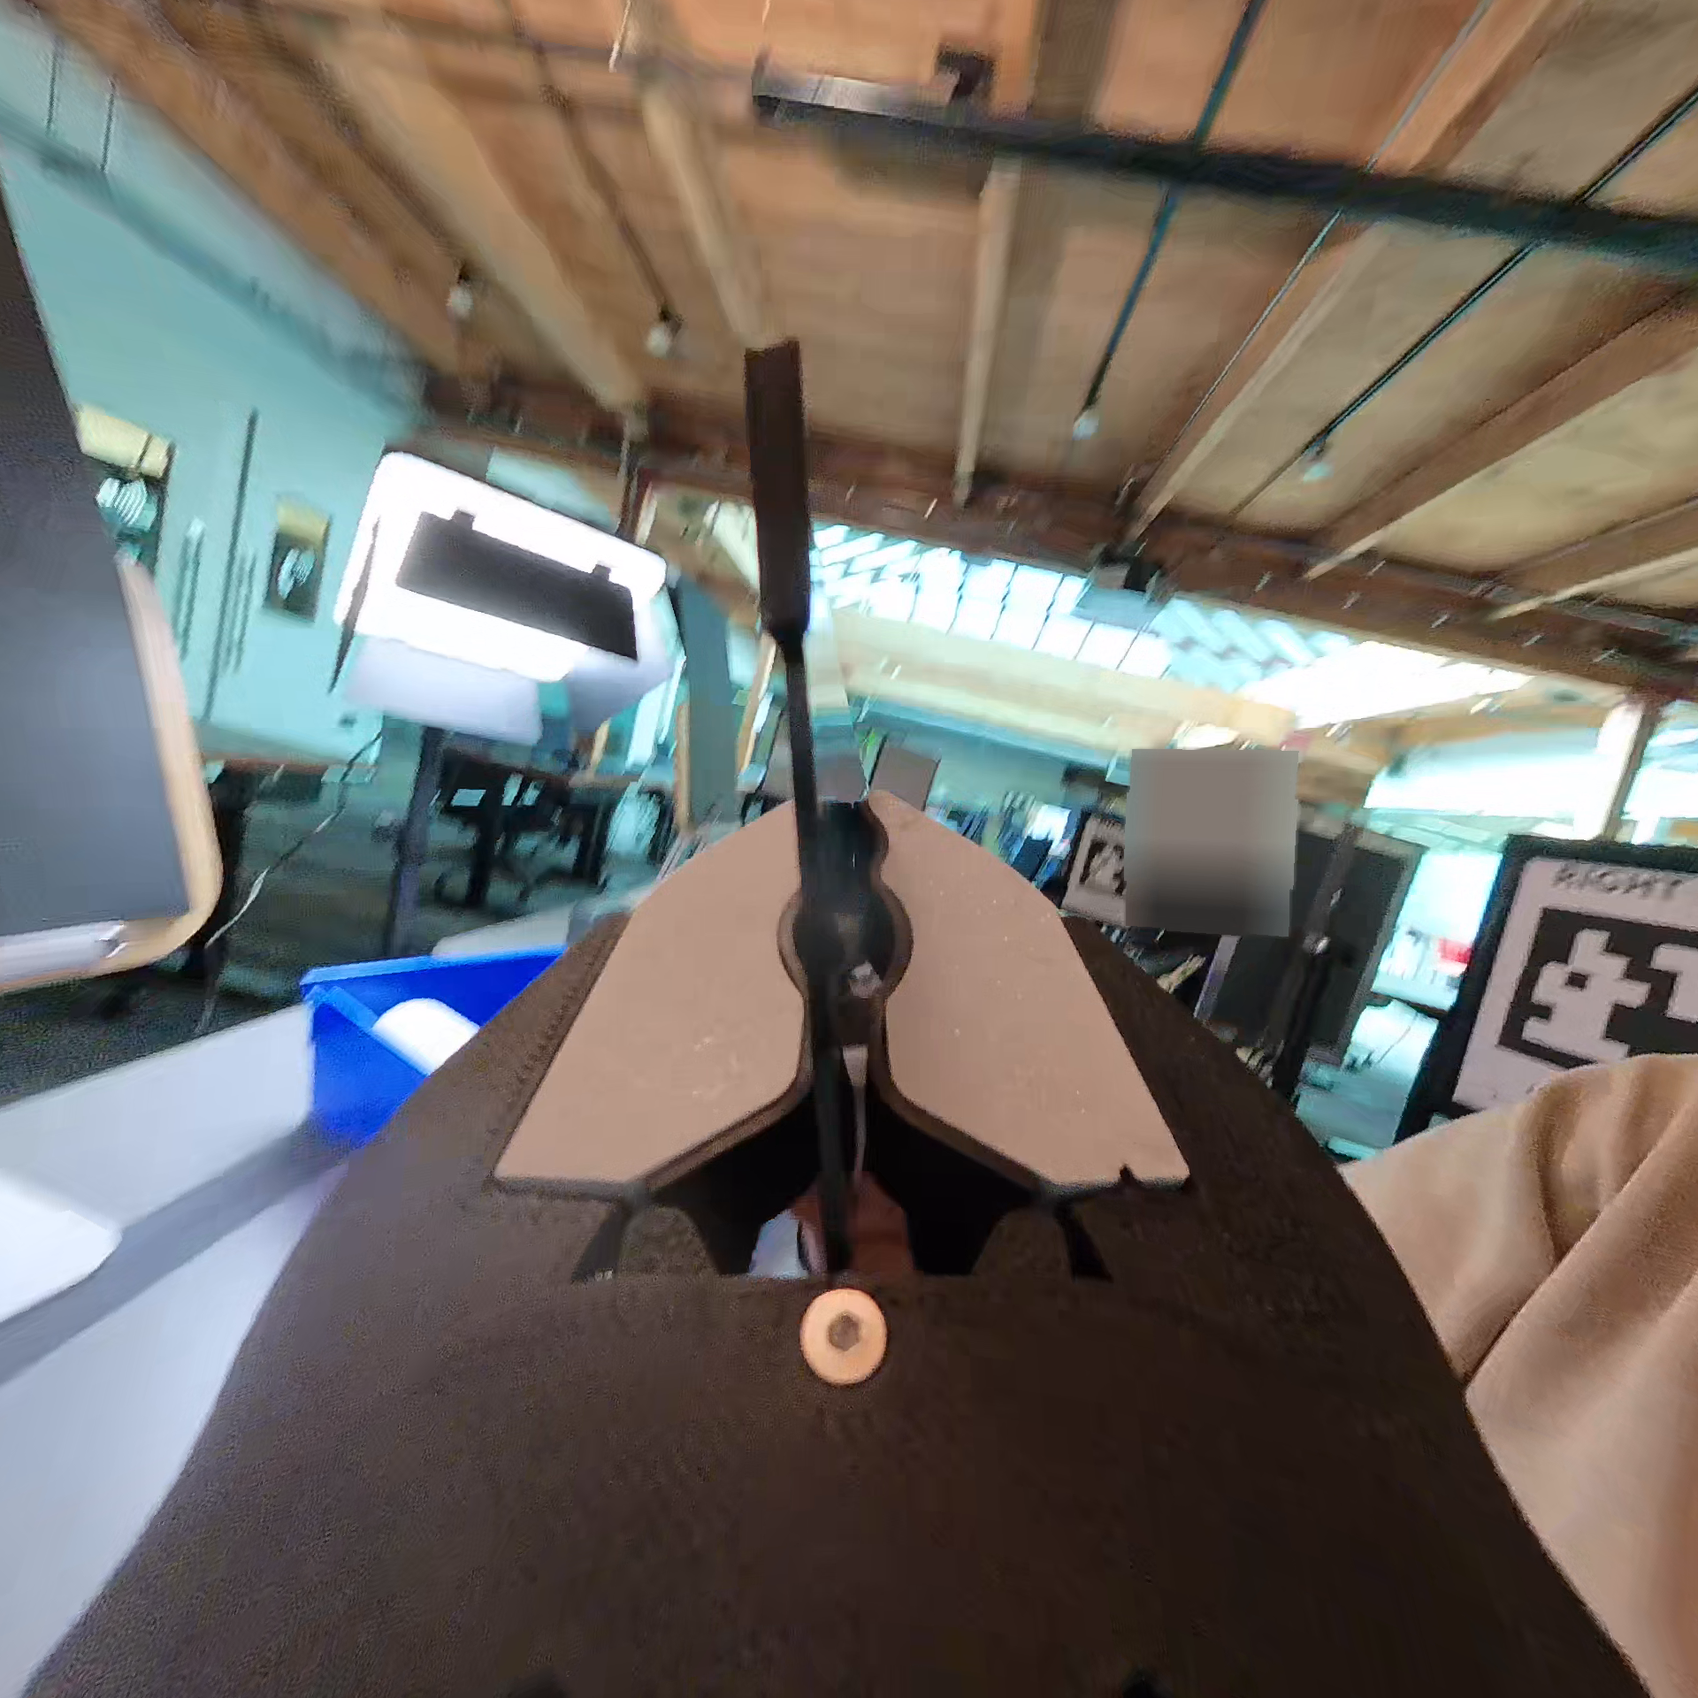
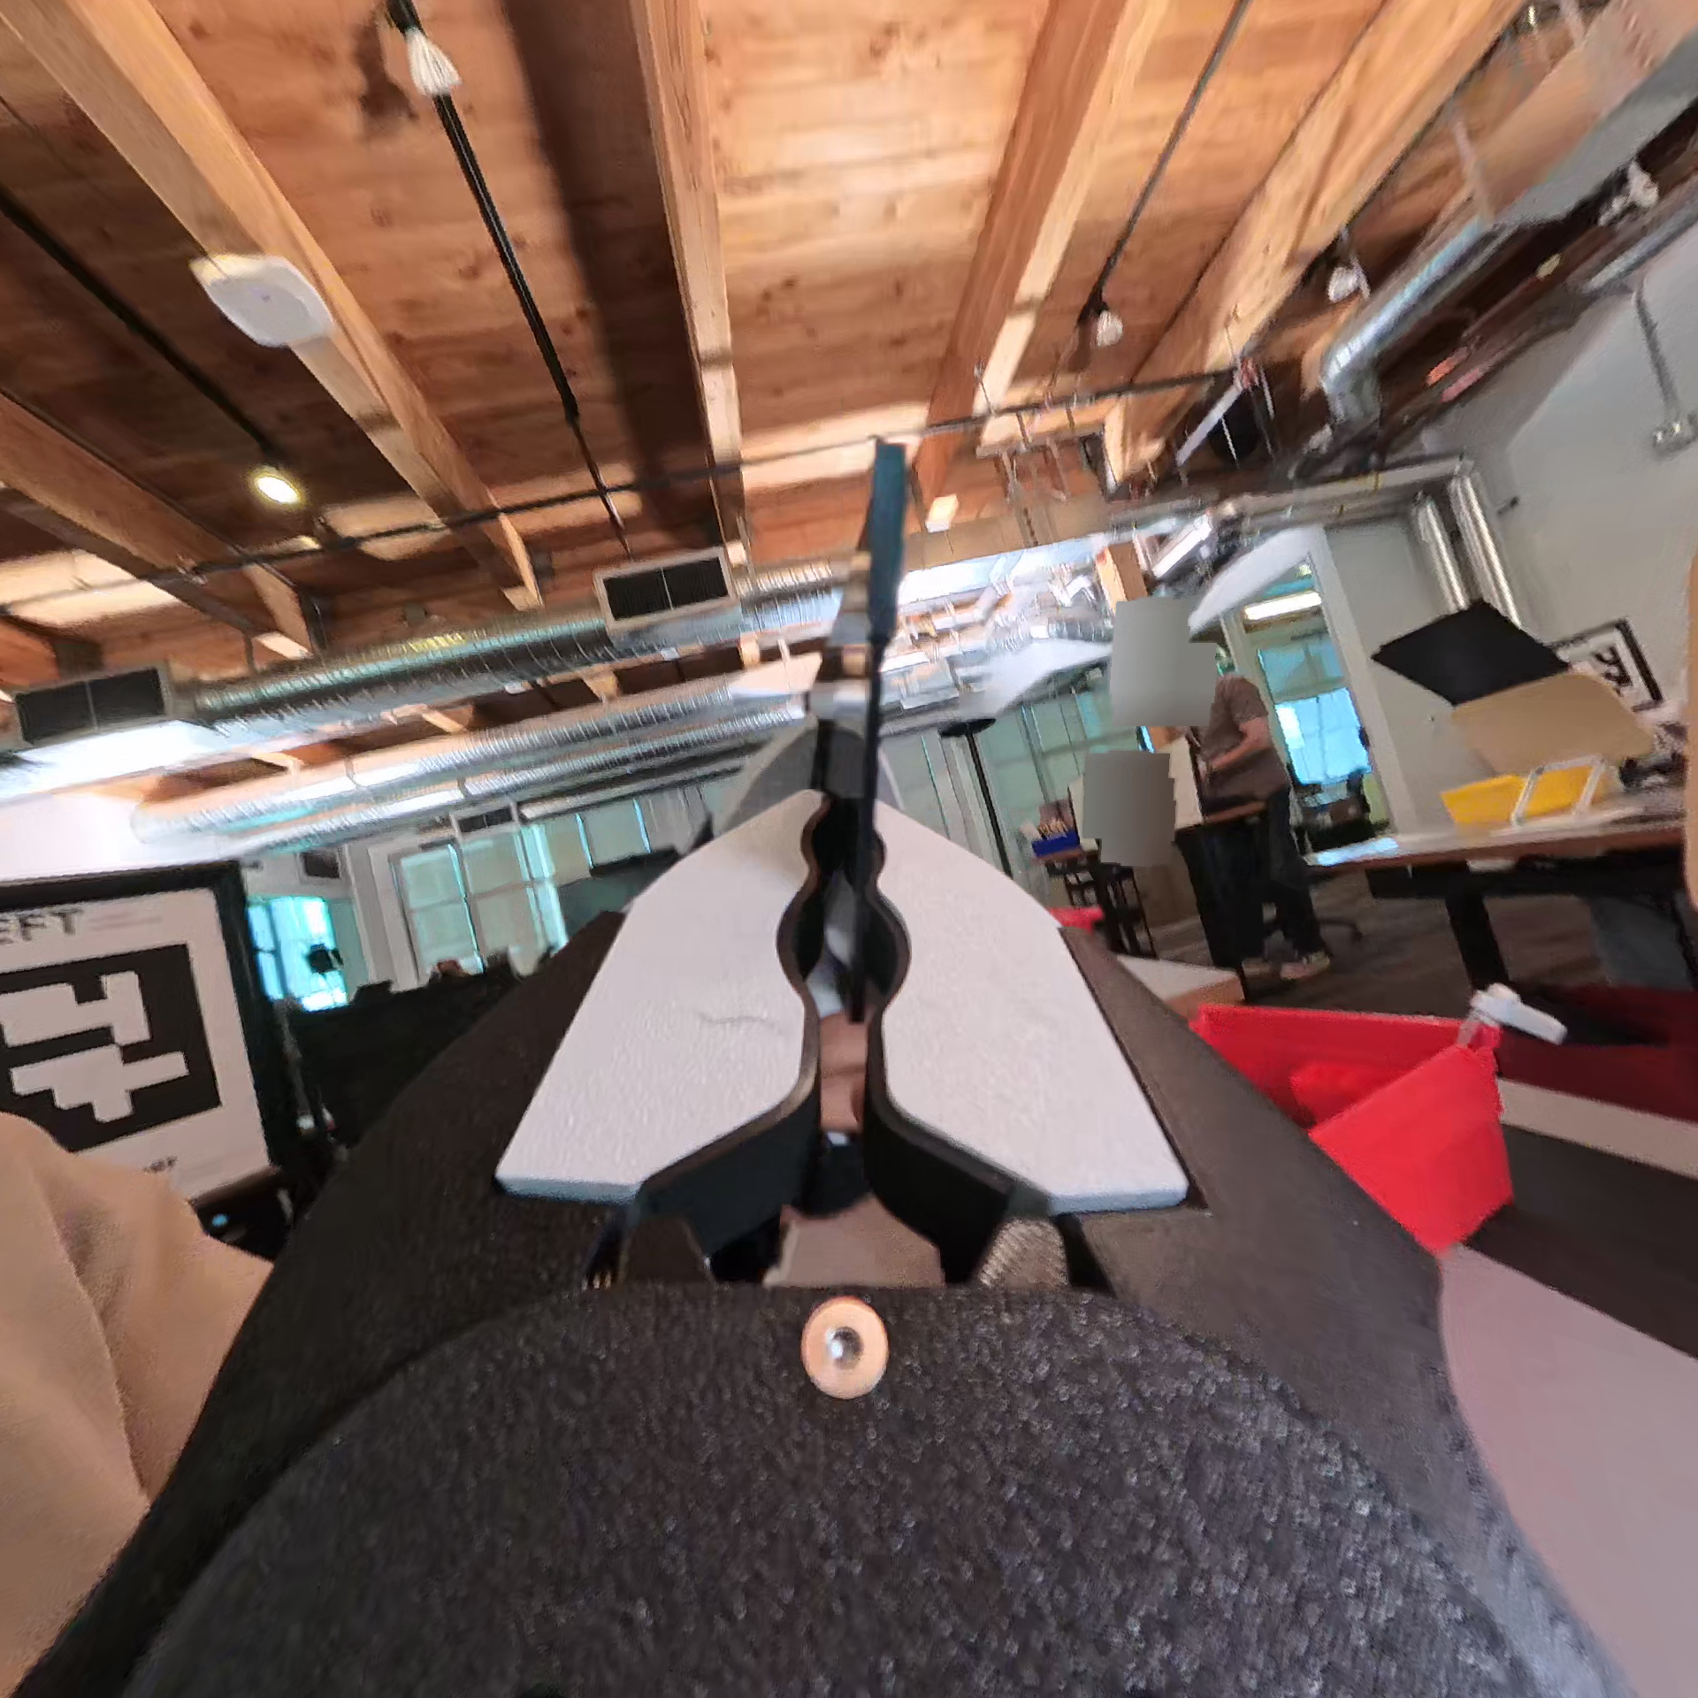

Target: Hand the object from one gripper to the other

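The object is a thin black tool (image 1: 781, 515) with a slim shaft and a thicker handle that points up toward the wooden ceiling. My left gripper (image 1: 841, 809) is shut on its shaft, which runs down through the gap between the fingers. In the right wrist view the same kind of thin dark tool (image 2: 884, 570) stands between the nearly closed fingers of my right gripper (image 2: 850, 809), against the right finger. The two grippers are side by side. The right one's marker plate (image 1: 1580, 992) shows at the far right and the left one's plate (image 2: 110, 1011) at the far left.
A blue bin (image 1: 367, 1038) holding a white thing stands on the grey table (image 1: 138, 1148) at lower left. A red bin (image 2: 1378, 1093) is at the right. Beige sleeves (image 1: 1562, 1286) (image 2: 92, 1286) are close by. A person (image 2: 1240, 753) stands at a far desk with yellow bins (image 2: 1516, 795). The left gripper's tips are roughly 6 cm from the right gripper's.
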### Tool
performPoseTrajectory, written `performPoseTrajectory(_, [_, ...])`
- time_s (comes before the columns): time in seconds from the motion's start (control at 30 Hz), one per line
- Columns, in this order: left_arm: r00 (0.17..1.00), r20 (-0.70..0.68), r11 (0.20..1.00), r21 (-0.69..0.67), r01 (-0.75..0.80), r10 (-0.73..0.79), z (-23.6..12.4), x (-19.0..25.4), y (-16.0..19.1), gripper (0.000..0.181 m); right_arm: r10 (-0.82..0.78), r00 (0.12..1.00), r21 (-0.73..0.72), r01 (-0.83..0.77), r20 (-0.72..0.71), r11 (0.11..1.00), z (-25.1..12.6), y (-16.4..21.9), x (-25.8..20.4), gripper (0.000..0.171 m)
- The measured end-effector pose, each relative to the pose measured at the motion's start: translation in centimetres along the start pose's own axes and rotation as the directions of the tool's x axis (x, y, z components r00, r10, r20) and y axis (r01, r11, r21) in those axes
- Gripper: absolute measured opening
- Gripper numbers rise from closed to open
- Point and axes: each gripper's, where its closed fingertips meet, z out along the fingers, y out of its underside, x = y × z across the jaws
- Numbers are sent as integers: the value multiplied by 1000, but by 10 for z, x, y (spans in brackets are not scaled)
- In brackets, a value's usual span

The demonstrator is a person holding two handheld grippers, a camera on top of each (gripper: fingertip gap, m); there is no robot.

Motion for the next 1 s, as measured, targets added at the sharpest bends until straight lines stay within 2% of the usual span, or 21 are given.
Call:
performPoseTrajectory(0.1, [987, 144, 991, -119, -60, 77, -10, -20, -3, 2, -92, 988, -220, 62, -127, 973, -6, 12, 32, 17])
performPoseTrajectory(0.2, [948, 265, 948, -305, -91, 177, -22, -39, 6, 2, -372, 891, -393, 255, -259, 884, -27, -1, 69, 44])
performPoseTrajectory(0.27, [930, 314, 920, -388, -59, 192, -25, -49, 19, 2, -613, 756, -539, 425, -230, 727, -34, -3, 76, 54])
performPoseTrajectory(0.33, [924, 336, 891, -454, -12, 184, -25, -56, 37, 2, -782, 614, -678, 530, -108, 510, -34, 15, 76, 67])
performPoseTrajectory(0.43, [926, 344, 855, -517, 46, 158, -24, -61, 59, 2, -889, 449, -834, 522, 91, 178, -38, 67, 89, 89])
performPoseTrajectory(0.47, [927, 342, 846, -531, 59, 150, -23, -61, 63, 2, -898, 421, -860, 498, 129, 111, -41, 82, 95, 96])
performPoseTrajectory(0.5, [922, 351, 835, -548, 61, 163, -25, -62, 66, 2, -903, 410, -871, 482, 126, 97, -43, 91, 100, 100])
performPoseTrajectory(0.6, [923, 340, 818, -573, 50, 182, -24, -58, 68, 2, -914, 404, -893, 427, 45, 144, -49, 100, 116, 96])
performPoseTrajectory(0.63, [924, 337, 817, -574, 50, 180, -24, -57, 68, 2, -922, 387, -891, 427, 27, 153, -51, 97, 121, 91])
performPoseTrajectory(0.7, [926, 329, 817, -576, 42, 184, -23, -57, 69, 2, -913, 408, -871, 454, 18, 186, -51, 99, 120, 91])
performPoseTrajectory(0.73, [931, 315, 828, -561, 27, 184, -21, -56, 67, 5, -909, 416, -866, 458, 12, 199, -51, 99, 119, 91])
performPoseTrajectory(0.77, [943, 280, 847, -532, -3, 179, -17, -52, 62, 15, -896, 445, -851, 470, 0, 234, -48, 99, 115, 90])
performPoseTrajectory(0.87, [984, 72, 898, -423, -119, 164, -5, -17, 45, 47, -754, 654, -765, 453, -62, 456, -33, 97, 91, 90])
performPoseTrajectory(0.93, [985, -56, 911, -373, -174, 165, -4, 4, 38, 62, -550, 835, -667, 390, -36, 635, -21, 92, 63, 89])
performPoseTrajectory(1.0, [980, -126, 905, -382, -188, 151, -6, 13, 42, 73, -326, 945, -588, 286, 41, 757, -15, 82, 33, 90])
